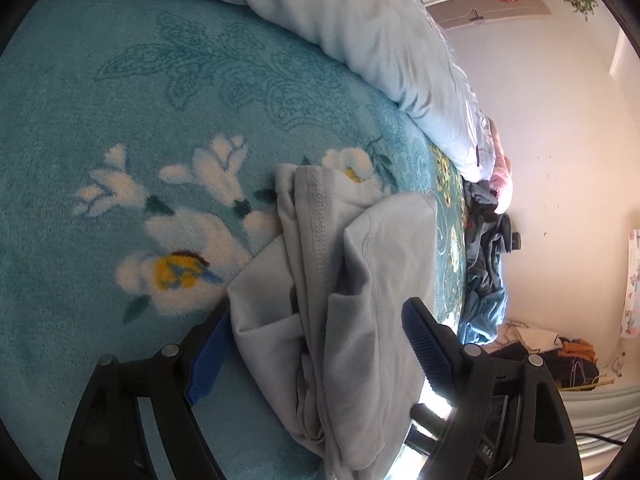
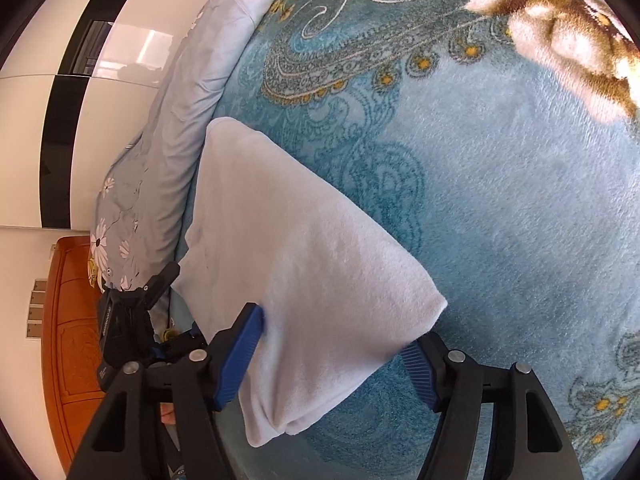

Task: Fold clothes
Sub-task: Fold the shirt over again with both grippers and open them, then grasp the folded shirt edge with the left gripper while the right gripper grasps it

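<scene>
The pale grey garment (image 1: pixel 352 280) lay partly folded on the teal floral blanket (image 1: pixel 100 100). You kept your left gripper (image 1: pixel 316 344) wide around its bunched end, and your right gripper (image 2: pixel 332 344) straddling its folded edge unpinched, probably to square it.

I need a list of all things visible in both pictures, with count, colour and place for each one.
garment: one, pale grey, bunched on the blanket, between the fingers of both grippers
blanket: one, teal with white and yellow flowers, covering the bed
quilt: one, light blue-grey with daisies, heaped along the bed's far edge
clothes pile: several, dark and blue, at the bed's edge near the wall
door: one, orange-brown wood, beyond the quilt
left gripper: one, black with blue fingers, wide around the garment
right gripper: one, black with blue fingers, around the garment's folded end
</scene>
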A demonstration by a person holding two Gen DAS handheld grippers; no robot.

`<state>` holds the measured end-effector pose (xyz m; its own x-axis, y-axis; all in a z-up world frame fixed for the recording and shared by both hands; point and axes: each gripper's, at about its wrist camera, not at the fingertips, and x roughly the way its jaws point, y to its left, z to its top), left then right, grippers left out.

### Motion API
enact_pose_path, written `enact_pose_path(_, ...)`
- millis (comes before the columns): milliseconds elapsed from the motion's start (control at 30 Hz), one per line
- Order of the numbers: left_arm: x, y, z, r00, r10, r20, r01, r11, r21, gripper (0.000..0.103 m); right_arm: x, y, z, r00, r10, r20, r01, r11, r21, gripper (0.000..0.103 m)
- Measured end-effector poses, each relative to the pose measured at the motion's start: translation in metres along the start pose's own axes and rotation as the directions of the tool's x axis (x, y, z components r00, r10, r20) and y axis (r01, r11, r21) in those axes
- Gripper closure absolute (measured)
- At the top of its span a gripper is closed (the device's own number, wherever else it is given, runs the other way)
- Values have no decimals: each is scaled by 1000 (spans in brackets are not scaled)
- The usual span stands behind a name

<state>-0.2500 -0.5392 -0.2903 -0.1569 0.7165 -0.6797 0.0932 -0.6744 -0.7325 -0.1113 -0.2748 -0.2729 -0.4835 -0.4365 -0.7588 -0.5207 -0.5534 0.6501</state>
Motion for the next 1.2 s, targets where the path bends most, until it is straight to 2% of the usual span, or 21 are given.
enact_pose_path(67, 1, 0, 0, 1000, 8, 22, -8, 1000, -28, 20, 0, -1, 1, 1000, 1, -4, -1, 1000, 7, 53)
enact_pose_path(100, 1, -2, -1, 999, 19, 32, -18, 999, -32, 22, 0, -2, 2, 1000, 5, -7, -5, 1000, 12, 55)
enact_pose_path(167, 1, -6, -4, 997, 61, 44, -60, 998, -20, 35, 0, -2, 6, 1000, 14, -17, -14, 1000, 16, 66)
enact_pose_path(200, 2, -8, -5, 995, 94, 47, -93, 996, -16, 53, 0, -1, 7, 1000, 13, -23, -13, 1000, 13, 69)
enact_pose_path(233, 3, -10, -7, 992, 114, 52, -113, 993, -15, 66, 1, -1, 9, 1000, 12, -28, -12, 1000, 9, 74)
enact_pose_path(267, 4, -12, -8, 990, 130, 58, -130, 991, -15, 69, 1, 0, 11, 999, 11, -34, -11, 1000, 5, 79)
enact_pose_path(333, 4, -17, -11, 987, 141, 73, -140, 990, -24, 82, -1, 2, 17, 999, 8, -50, -9, 1000, -13, 88)
enact_pose_path(467, -2, -40, -23, 973, 199, 120, -203, 979, 22, 90, -6, 8, 30, 996, 0, -87, -5, 998, -68, 93)
enact_pose_path(567, -8, -57, -35, 965, 214, 153, -222, 975, 33, 91, -17, 19, 49, 993, -18, -112, -2, 983, -182, 94)
enact_pose_path(667, -14, -72, -52, 956, 222, 192, -230, 973, 20, 92, -34, 29, 73, 989, -32, -147, -17, 948, -317, 94)
enact_pose_path(767, -21, -86, -74, 944, 220, 245, -221, 975, -24, 92, -41, 49, 100, 978, -68, -198, -39, 870, -491, 94)
enact_pose_path(833, -28, -92, -93, 931, 233, 279, -227, 972, -55, 92, -43, 64, 118, 967, -104, -231, -59, 795, -604, 94)
enact_pose_path(933, -22, -101, -121, 910, 256, 326, -228, 966, -122, 93, -40, 81, 134, 941, -160, -299, -123, 661, -740, 94)
enact_pose_path(1000, -18, -103, -139, 893, 283, 349, -237, 957, -169, 93, -31, 89, 140, 915, -210, -345, -170, 575, -801, 94)
enact_pose_path(1100, -11, -104, -164, 879, 305, 366, -233, 945, -229, 93, -16, 99, 149, 881, -271, -388, -237, 457, -857, 94)
enact_pose_path(1200, 8, -110, -180, 872, 334, 359, -254, 934, -251, 93, -7, 102, 159, 853, -310, -420, -292, 384, -876, 94)
